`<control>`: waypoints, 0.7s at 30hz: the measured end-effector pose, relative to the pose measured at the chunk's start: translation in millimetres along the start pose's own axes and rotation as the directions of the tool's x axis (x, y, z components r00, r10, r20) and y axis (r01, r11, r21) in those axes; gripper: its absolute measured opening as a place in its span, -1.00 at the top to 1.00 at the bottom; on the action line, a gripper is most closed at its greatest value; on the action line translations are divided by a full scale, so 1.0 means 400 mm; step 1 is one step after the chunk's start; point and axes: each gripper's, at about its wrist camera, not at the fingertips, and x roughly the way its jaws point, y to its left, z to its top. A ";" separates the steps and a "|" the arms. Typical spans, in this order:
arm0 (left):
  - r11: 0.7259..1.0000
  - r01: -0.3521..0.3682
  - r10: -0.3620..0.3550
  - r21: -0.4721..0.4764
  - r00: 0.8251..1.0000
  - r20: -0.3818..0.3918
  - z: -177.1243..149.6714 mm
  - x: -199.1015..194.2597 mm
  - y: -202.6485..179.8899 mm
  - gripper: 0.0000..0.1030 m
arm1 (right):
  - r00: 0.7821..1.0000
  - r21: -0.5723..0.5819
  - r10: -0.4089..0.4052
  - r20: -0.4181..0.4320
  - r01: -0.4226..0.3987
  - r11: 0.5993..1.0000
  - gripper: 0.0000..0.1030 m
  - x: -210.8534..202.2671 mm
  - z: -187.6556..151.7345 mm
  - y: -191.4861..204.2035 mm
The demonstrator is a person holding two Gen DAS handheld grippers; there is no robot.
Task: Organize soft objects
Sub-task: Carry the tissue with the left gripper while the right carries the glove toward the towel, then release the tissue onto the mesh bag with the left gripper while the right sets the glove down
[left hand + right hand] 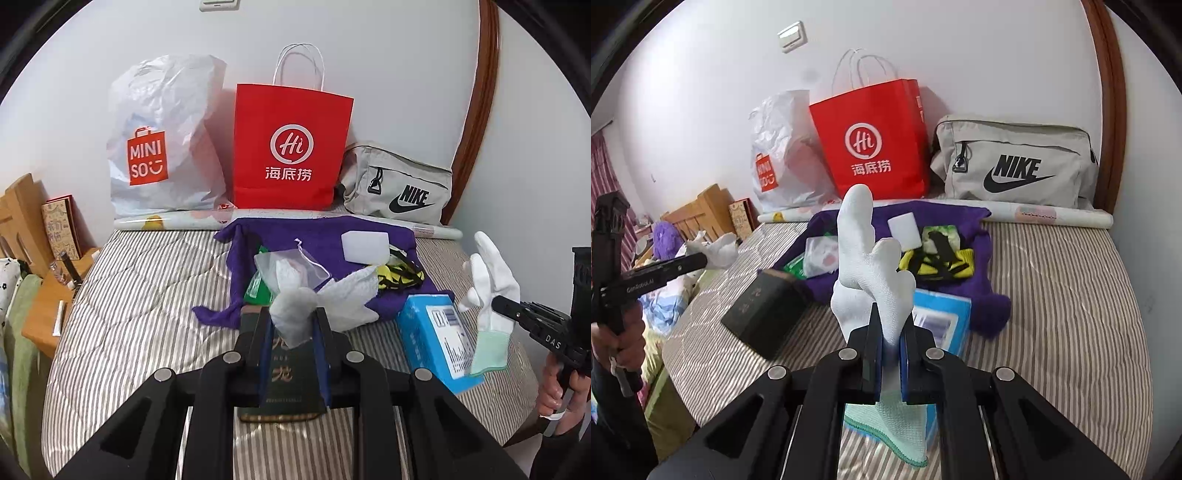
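My left gripper is shut on a crumpled white cloth, held above the striped bed. In the right wrist view, that left gripper holds the cloth at the far left. My right gripper is shut on a white glove with a mint-green cuff, fingers pointing up. From the left wrist view, the right gripper and glove hang at the right. A purple towel lies on the bed under a mesh pouch, a white block and a yellow-black item.
A dark green box and a blue box lie on the bed near the towel. Against the wall stand a white plastic bag, a red paper bag and a grey Nike bag, with a paper roll in front. A wooden stand is at the left.
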 end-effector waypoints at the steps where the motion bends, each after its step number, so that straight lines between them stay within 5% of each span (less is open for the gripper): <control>1: 1.000 0.002 -0.002 0.001 1.000 -0.002 0.009 0.010 0.000 0.61 | 1.000 0.006 0.001 -0.003 -0.001 1.000 0.86 0.013 0.012 -0.006; 21: 1.000 0.027 -0.026 0.011 0.997 -0.078 0.134 0.247 0.009 0.60 | 0.998 0.000 -0.052 -0.023 0.052 0.999 0.86 0.219 0.173 -0.066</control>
